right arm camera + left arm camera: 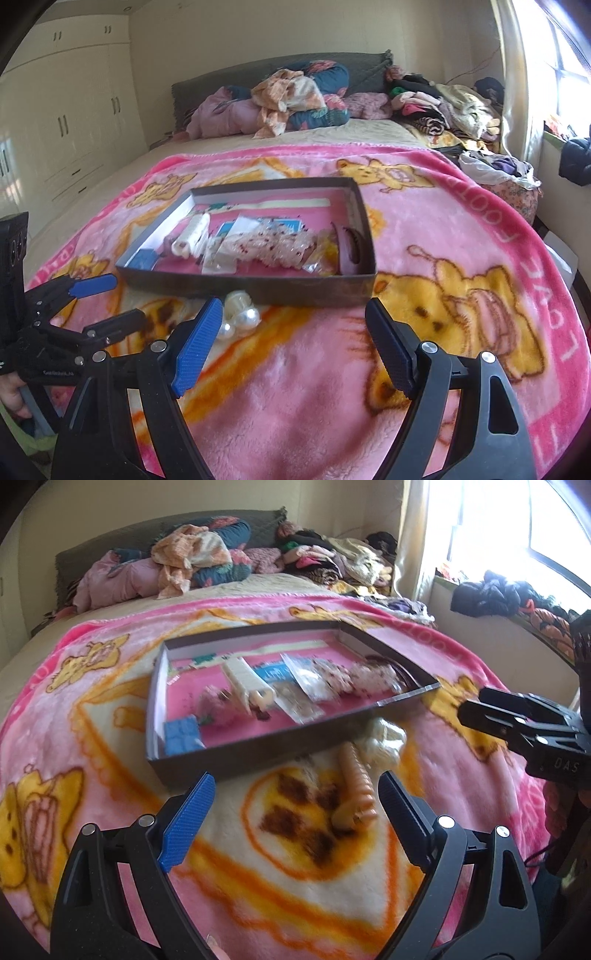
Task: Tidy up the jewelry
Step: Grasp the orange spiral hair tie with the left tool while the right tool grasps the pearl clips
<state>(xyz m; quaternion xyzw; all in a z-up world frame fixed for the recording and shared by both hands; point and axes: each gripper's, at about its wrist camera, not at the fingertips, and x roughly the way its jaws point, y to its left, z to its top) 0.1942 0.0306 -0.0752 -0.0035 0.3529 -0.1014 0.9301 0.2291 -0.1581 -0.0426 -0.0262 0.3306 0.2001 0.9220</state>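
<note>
A shallow dark box (pixel 258 755) (pixel 258 290) lies on the pink cartoon blanket. It holds a white clip (pixel 243 681), a blue card (pixel 271 674), clear bags of beads (pixel 266 242), a small blue box (pixel 181 734) and a dark brown hair clip (pixel 351 245). In front of the box, on the blanket, lie a peach ribbed hair clip (pixel 356 782) and a cluster of white pearls (pixel 384 738) (pixel 240 314). My left gripper (pixel 295 808) (pixel 107 302) is open, and the peach clip lies untouched just ahead between its fingers. My right gripper (pixel 295 343) (pixel 470 701) is open and empty, hovering right of the pearls.
The blanket (pixel 443 229) covers a bed with pillows and piled clothes (pixel 295 96) at its head. More clothes lie along the right side near a window sill (pixel 498 594). A white wardrobe (pixel 74 110) stands on the left. A hand (pixel 13 398) grips the left tool's handle.
</note>
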